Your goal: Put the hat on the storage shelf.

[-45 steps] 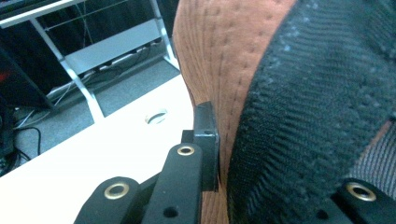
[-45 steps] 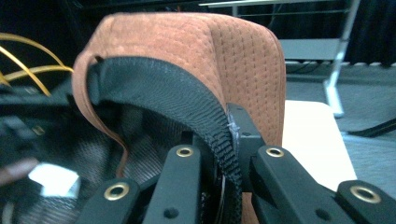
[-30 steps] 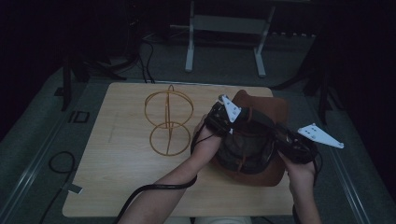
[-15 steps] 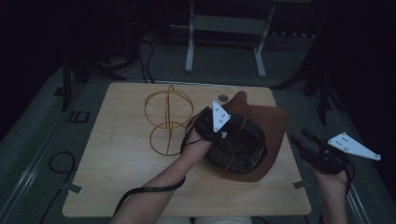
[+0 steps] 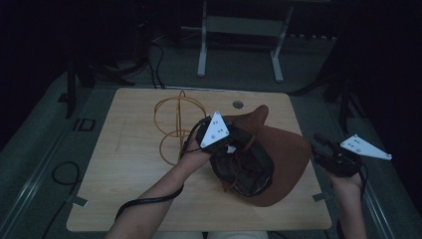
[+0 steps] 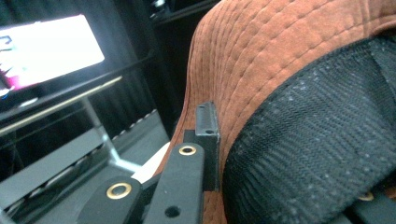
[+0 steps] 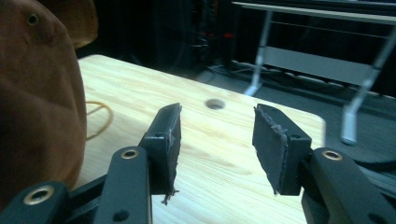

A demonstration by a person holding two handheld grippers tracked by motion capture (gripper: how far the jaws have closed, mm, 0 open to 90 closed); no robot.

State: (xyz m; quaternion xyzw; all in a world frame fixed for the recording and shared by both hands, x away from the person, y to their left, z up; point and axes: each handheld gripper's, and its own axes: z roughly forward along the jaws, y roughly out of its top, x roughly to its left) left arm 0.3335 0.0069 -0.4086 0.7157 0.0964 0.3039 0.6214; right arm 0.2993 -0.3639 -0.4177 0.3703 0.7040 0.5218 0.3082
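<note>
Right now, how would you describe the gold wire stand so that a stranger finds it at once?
Start from the pale wooden table and look at its far half, left of the rust-brown fabric hat. There stands the thin gold wire stand, made of open hoops crossing over a ring-shaped base. It is the one see-through metal frame; its neighbour is solid cloth.
</note>
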